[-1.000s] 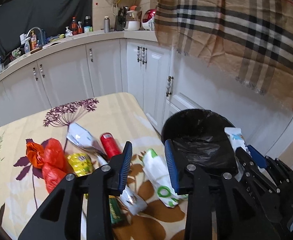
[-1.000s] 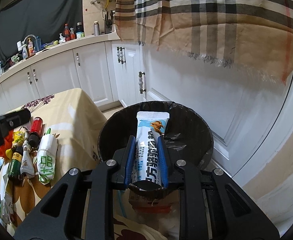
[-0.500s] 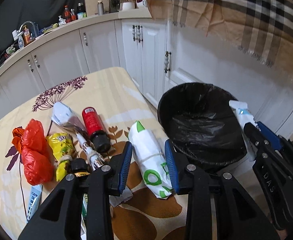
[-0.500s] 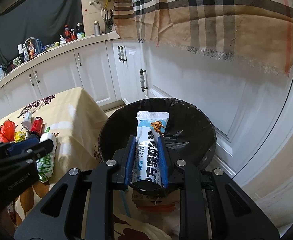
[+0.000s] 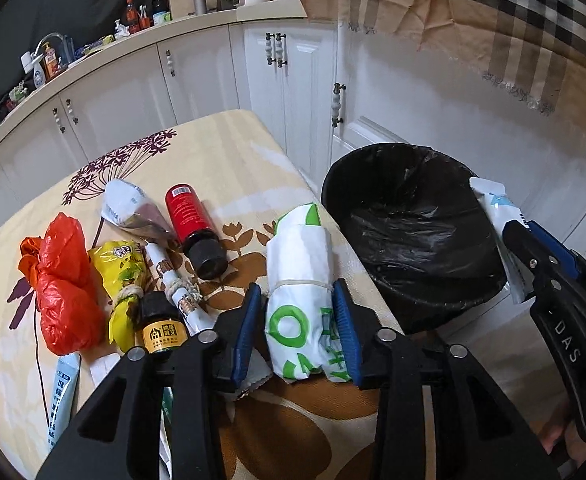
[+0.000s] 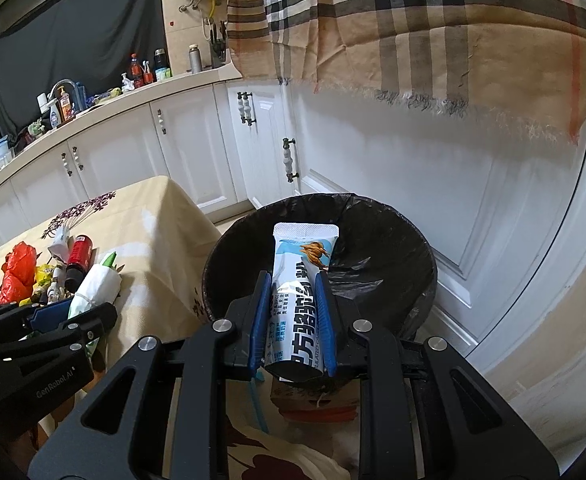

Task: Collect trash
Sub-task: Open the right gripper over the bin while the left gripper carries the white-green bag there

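1. My left gripper sits low over the surface, blue pads either side of a rolled white-and-green bag. The jaws have just been closing, with the bag between them. The right pad looks to touch the bag, the left pad seems just off it; I can't tell if it's a firm grip.
2. My right gripper is clamped on a white-and-blue snack wrapper, which stands upright between the pads, its top over the mouth of the bin.
3. Just beside the left gripper on the surface: a small black-capped bottle with a yellow label, a yellow packet tied with string, and a rolled paper tube tied with string.
4. Left of those lies a crumpled red plastic bag. A light-blue tube lies near the surface edge, partly hidden.
5. Further on: a red bottle with a black cap on its side, cap toward me, and a white-grey pouch touching or just beside it.
6. The black-lined trash bin stands right of the surface, close to its edge. I can see nothing but the liner inside it.
7. Behind: white cabinets, a worktop crowded with bottles, and a plaid cloth hanging at upper right.
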### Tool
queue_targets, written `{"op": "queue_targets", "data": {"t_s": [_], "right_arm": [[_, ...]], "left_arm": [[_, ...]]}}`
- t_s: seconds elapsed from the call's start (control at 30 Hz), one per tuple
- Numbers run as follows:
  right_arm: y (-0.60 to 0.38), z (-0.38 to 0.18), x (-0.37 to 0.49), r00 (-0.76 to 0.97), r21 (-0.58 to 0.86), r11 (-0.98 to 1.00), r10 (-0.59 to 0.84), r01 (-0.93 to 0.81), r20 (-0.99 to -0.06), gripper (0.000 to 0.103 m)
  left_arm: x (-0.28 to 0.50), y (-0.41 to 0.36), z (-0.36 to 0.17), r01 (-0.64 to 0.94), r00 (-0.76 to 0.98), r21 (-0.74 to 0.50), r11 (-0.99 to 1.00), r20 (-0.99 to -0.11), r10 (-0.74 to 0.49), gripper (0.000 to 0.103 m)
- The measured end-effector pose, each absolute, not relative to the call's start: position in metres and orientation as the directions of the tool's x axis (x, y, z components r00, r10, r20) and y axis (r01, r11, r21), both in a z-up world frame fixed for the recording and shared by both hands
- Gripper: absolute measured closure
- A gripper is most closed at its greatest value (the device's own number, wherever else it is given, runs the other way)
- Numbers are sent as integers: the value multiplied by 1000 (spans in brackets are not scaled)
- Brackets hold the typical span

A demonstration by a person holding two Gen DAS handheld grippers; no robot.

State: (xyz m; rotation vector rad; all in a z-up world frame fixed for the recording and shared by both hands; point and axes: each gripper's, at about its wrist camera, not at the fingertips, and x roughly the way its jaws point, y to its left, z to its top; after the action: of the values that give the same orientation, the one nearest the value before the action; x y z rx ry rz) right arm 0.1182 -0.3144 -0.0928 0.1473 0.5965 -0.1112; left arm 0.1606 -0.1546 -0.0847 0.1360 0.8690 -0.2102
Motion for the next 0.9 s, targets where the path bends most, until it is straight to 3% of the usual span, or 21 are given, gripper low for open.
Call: {"op": "queue_targets", "data": {"t_s": [0.9], "right_arm": [[-326,-75,139,852,81,978,-126,192,-507,81]], "left_arm": [[185,-183,-42,284,748,34,958,-633,-199,73]]}}
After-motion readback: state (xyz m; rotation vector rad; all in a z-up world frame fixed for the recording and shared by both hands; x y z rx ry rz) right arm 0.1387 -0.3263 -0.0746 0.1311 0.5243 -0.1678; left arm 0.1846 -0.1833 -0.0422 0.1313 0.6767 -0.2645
